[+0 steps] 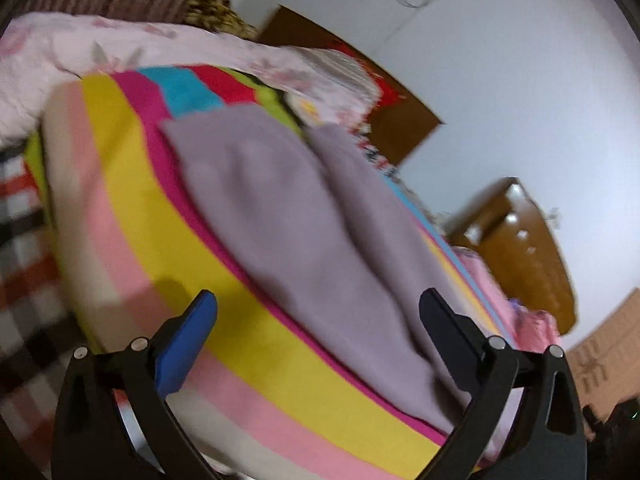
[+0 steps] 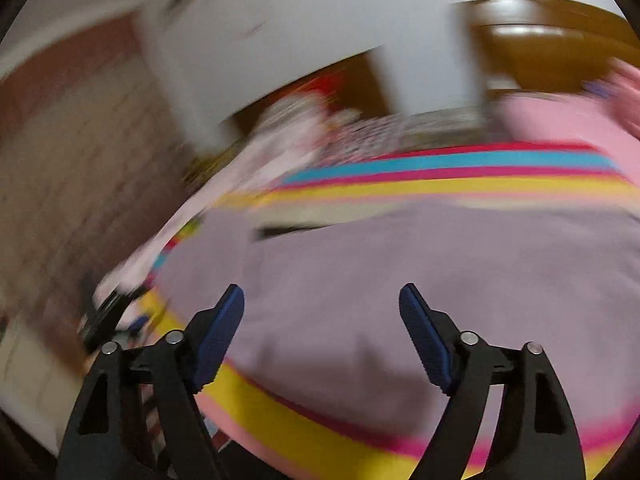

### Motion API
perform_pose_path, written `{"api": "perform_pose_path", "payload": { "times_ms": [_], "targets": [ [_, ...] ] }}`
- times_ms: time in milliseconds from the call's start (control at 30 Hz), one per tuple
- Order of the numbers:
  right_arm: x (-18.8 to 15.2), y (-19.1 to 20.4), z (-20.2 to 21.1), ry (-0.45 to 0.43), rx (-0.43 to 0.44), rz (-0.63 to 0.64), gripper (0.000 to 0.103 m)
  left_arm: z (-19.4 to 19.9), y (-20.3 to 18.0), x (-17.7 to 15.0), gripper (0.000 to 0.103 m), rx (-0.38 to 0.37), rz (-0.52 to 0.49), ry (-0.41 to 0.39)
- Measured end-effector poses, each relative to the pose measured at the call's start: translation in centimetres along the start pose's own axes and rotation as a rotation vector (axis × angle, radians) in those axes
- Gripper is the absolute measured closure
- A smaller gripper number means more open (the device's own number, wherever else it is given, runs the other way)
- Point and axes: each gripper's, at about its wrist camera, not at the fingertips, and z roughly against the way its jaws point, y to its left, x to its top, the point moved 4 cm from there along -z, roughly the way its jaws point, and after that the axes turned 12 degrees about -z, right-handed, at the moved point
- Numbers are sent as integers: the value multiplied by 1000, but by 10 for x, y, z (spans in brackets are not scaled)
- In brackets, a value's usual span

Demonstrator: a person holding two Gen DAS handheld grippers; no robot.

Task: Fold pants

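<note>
Mauve-grey pants [image 1: 304, 216] lie spread on a bed covered by a rainbow-striped sheet [image 1: 132, 208]. In the left wrist view the scene is tilted, and my left gripper [image 1: 318, 304] hovers over the near edge of the pants, open wide, nothing between its blue-padded fingers [image 1: 192, 340]. From the right wrist, through heavy blur, the pants [image 2: 400, 272] fill the middle of the view. My right gripper [image 2: 322, 296] is above them, open, with no cloth between its pads [image 2: 220, 336].
A pale pink floral quilt [image 1: 132, 44] is bunched at the head of the bed. A brown headboard [image 1: 396, 112] and a wooden nightstand [image 1: 520, 248] stand against the white wall. Checked fabric [image 1: 20, 220] hangs past the bed's left edge. A pink pillow [image 2: 560, 120] lies far right.
</note>
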Motion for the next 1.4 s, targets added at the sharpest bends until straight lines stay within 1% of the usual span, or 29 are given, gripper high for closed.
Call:
{"api": "perform_pose_path", "payload": {
  "times_ms": [67, 100, 133, 233, 267, 300, 333, 400, 433, 467, 533, 567, 633, 700, 733, 767, 833, 867, 900, 933, 1033, 1100, 1167, 1200, 1233, 1300, 1333, 1367, 1400],
  "targets": [
    [11, 51, -63, 95, 103, 130, 31, -5, 18, 13, 2, 67, -5, 12],
    [17, 79, -99, 150, 153, 203, 33, -7, 29, 23, 2, 86, -2, 14],
    [23, 98, -124, 183, 180, 247, 35, -9, 36, 31, 2, 89, 6, 8],
    [44, 173, -224, 323, 297, 363, 44, -19, 55, 50, 2, 106, 60, -5],
    [51, 191, -246, 348, 316, 387, 47, -25, 62, 58, 2, 88, 90, -9],
    [57, 217, -279, 396, 340, 439, 47, -28, 65, 62, 2, 76, 106, -11],
    [59, 240, -308, 446, 355, 494, 48, -33, 69, 66, 2, 67, 125, -10],
    [59, 276, -349, 510, 359, 579, 48, -44, 80, 73, 2, 72, 175, 0],
    [57, 296, -381, 573, 353, 629, 48, -42, 83, 72, 2, 76, 188, 0],
    [58, 304, -399, 595, 340, 649, 48, -50, 90, 73, 2, 93, 209, 8],
    [53, 317, -430, 624, 310, 677, 49, -58, 97, 77, 3, 97, 229, 10],
    [47, 322, -447, 656, 295, 690, 53, -62, 98, 78, 4, 104, 226, 11],
    [27, 323, -460, 686, 276, 728, 60, -67, 99, 81, 5, 128, 205, 17],
    [9, 319, -465, 727, 277, 762, 71, -70, 99, 82, 8, 145, 200, 22],
    [1, 318, -469, 746, 279, 780, 71, -72, 100, 82, 15, 154, 199, 26],
    [-1, 313, -464, 739, 284, 795, 71, -74, 101, 82, 21, 175, 190, 34],
    [-4, 309, -457, 718, 306, 811, 76, -75, 102, 82, 55, 218, 160, 39],
    [-4, 311, -458, 709, 307, 811, 80, -77, 104, 83, 61, 234, 138, 42],
    [-3, 310, -456, 697, 314, 809, 83, -77, 105, 83, 74, 231, 128, 38],
    [-2, 310, -454, 682, 316, 814, 84, -76, 106, 84, 90, 208, 120, 29],
    [-1, 316, -446, 609, 309, 841, 88, -70, 103, 90, 95, 185, 103, 3],
    [7, 323, -435, 550, 324, 833, 88, -58, 95, 100, 95, 197, 58, -49],
    [15, 330, -430, 519, 343, 810, 88, -49, 90, 108, 95, 203, 35, -83],
    [15, 333, -431, 515, 336, 810, 88, -48, 89, 111, 95, 204, 33, -83],
    [14, 334, -435, 519, 326, 807, 88, -50, 92, 111, 95, 215, 36, -73],
    [2, 332, -451, 554, 290, 805, 88, -61, 100, 107, 94, 240, 53, -34],
    [-6, 330, -460, 589, 270, 803, 88, -69, 107, 102, 93, 256, 66, -2],
    [-13, 326, -469, 601, 253, 796, 85, -78, 114, 94, 89, 264, 89, 32],
    [-13, 326, -470, 602, 260, 776, 82, -79, 118, 90, 86, 262, 96, 34]
  ]
}}
